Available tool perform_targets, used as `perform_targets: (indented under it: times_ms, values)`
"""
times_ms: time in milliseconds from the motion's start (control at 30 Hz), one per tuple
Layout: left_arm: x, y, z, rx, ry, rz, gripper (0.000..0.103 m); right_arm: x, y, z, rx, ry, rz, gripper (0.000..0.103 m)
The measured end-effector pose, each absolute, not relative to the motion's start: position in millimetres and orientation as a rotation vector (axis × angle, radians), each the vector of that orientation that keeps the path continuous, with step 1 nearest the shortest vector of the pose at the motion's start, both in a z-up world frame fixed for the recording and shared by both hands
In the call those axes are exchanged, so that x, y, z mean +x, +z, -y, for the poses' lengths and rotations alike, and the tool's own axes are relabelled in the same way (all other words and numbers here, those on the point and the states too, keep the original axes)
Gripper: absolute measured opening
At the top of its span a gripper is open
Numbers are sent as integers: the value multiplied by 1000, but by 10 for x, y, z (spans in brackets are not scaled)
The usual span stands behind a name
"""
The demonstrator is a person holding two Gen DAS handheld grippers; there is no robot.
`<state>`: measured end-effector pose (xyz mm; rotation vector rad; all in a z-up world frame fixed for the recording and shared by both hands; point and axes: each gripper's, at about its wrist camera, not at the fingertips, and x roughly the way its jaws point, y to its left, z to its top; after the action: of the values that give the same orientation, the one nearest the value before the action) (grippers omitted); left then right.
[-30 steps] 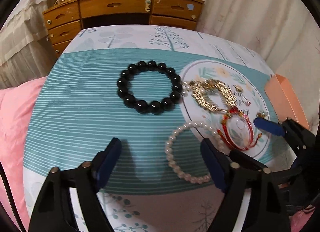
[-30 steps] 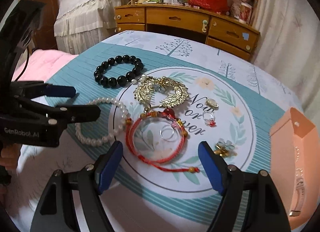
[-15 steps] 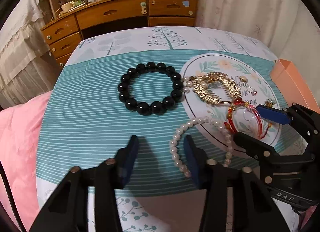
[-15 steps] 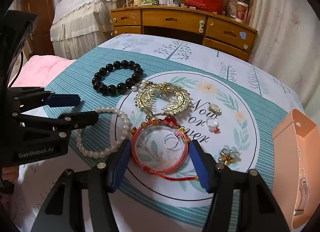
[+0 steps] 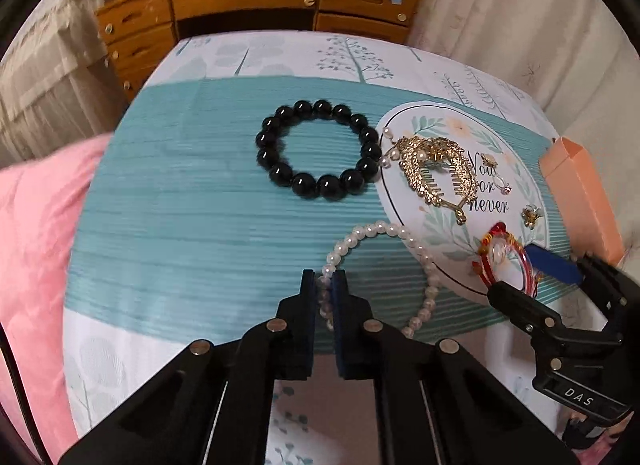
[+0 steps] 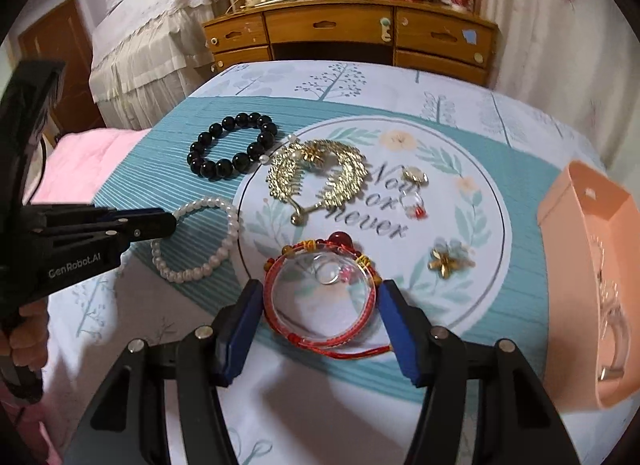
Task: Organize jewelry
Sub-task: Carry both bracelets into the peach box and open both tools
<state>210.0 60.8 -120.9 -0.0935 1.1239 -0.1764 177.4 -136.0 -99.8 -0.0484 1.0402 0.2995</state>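
Note:
My left gripper [image 5: 323, 279] is shut on the near-left side of the white pearl bracelet [image 5: 420, 255], which lies on the teal cloth; it also shows in the right wrist view [image 6: 224, 251]. My right gripper [image 6: 318, 297] has its jaws closed in against both sides of the red cord bracelet [image 6: 320, 335] with a clear bangle inside it. A black bead bracelet [image 5: 318, 151], a gold leaf hair comb [image 5: 438, 171], a ring [image 6: 416, 207] and a gold flower piece [image 6: 444, 261] lie on the cloth.
A peach box [image 6: 592, 289] holding a silver piece stands at the right edge. A wooden desk with drawers [image 6: 352, 37] is behind the table. A pink quilt [image 5: 36, 249] lies to the left. The right gripper shows in the left wrist view [image 5: 532, 271].
My left gripper has closed fully onto the pearl bracelet. My right gripper's jaws have narrowed until they touch the sides of the red bracelet.

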Motion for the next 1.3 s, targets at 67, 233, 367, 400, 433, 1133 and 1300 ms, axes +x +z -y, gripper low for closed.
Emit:
perform_targets:
  times_ms: [67,233,367,400,433,1133,1300]
  values:
    - [2062,-1197,-651,-132,-193,-1145,5,1744,-986,1416,-11,299,-1055,60]
    - [1905,-1067,-652,-128,-198,-1128,5,1639,-906,1570,37,252,-1070,60]
    - [1750,-823,-621,-139,-232,-1090,5,1537,-753,1690,66,240,-1048,60]
    - [1721,-767,-603,-133,-237,-1079,5,1507,-696,1719,69,238,-1035,60]
    - [1680,-687,-574,-124,-238,-1063,5,1483,-639,1745,70,238,-1022,60]
    - [1329,596,488,-11,-430,-796,6,1119,208,2482,103,187,-822,60]
    - [1384,740,888,11,-508,-757,6,1076,222,2783,143,140,-814,60]
